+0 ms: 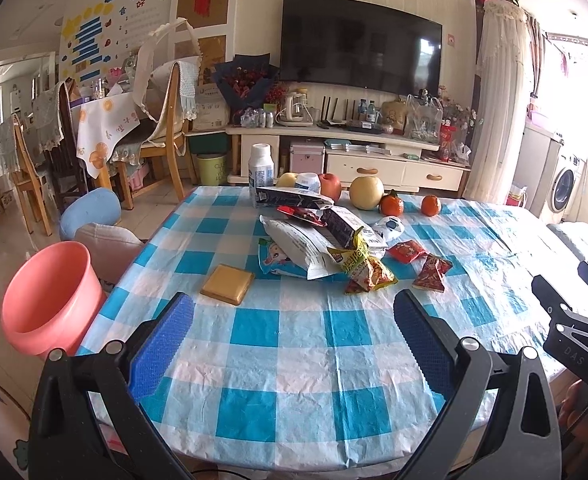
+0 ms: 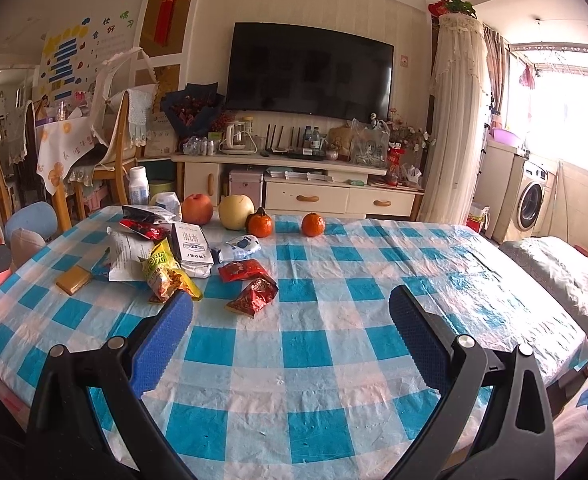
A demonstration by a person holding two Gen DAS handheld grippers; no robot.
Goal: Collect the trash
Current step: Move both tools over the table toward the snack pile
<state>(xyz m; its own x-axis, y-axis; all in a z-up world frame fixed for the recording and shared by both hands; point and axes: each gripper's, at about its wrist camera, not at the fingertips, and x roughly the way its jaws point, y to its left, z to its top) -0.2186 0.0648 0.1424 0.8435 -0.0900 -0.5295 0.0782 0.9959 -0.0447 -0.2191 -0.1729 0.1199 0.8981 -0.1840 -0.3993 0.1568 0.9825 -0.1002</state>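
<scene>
A heap of empty snack wrappers (image 1: 325, 240) lies mid-table on the blue checked cloth: a big white bag (image 1: 297, 246), a yellow-green packet (image 1: 363, 266), red packets (image 1: 431, 272) and dark pouches. The right wrist view shows the same wrappers (image 2: 166, 256), with a red packet (image 2: 254, 294) nearest. A pink bin (image 1: 50, 300) stands on the floor off the table's left edge. My left gripper (image 1: 294, 316) hovers open over the near table, nothing between its blue pads. My right gripper (image 2: 292, 312) is open too, empty, right of the heap, and shows in the left wrist view (image 1: 573, 300).
Fruit stands along the far edge: an apple (image 1: 330, 186), a pear (image 1: 366, 193), two tangerines (image 1: 391, 204). A white bottle (image 1: 261, 169) and a tan square block (image 1: 228, 283) also sit on the table (image 1: 294, 360). Chairs and stools stand at the left, a bed at the right.
</scene>
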